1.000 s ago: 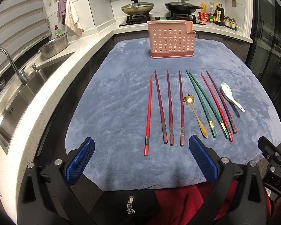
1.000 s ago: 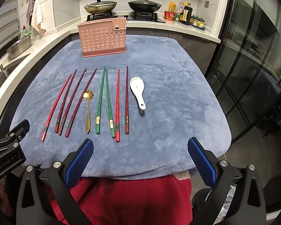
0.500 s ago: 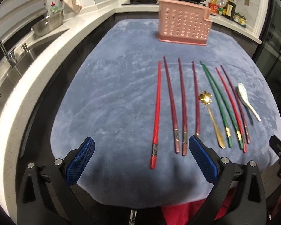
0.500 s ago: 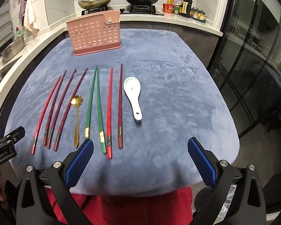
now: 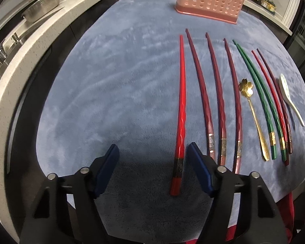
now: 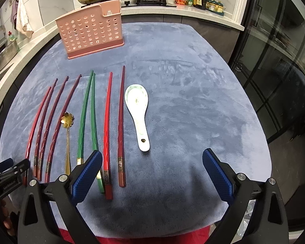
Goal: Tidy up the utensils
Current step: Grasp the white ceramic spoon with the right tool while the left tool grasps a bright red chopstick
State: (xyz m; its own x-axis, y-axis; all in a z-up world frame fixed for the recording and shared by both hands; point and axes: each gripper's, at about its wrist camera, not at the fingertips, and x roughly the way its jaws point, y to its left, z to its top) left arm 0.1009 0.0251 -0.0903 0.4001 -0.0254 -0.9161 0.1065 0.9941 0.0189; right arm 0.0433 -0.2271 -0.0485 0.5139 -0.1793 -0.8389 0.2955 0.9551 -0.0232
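Left wrist view: I have the left gripper [image 5: 152,156] low over the grey mat [image 5: 111,81], jaws apart, with nothing clamped. The bright red chopstick [image 5: 181,109] lies on the mat with its thick end between the two blue pads [image 5: 109,162], close beside the right-hand pad and well clear of the left-hand one. I judge this straddle as the set-up for a pinch at the handle end, where the stick is widest and easiest to grip.

To the right of this gripper lie three maroon chopsticks [image 5: 219,101], then the gold spoon [image 5: 254,118]. All point away from the tool toward the pink holder [image 5: 209,2], which stands far ahead at the back of the mat. I judge the parallel layout keeps each piece separately reachable.

Right wrist view: the right gripper [image 6: 152,172] hovers with jaws wide apart and empty. The white spoon [image 6: 138,111] lies just ahead, between the pads' lines. A red chopstick [image 6: 107,134] and a dark one lie just inside the left-hand pad [image 6: 87,174]; the green pair [image 6: 87,118] runs behind it.
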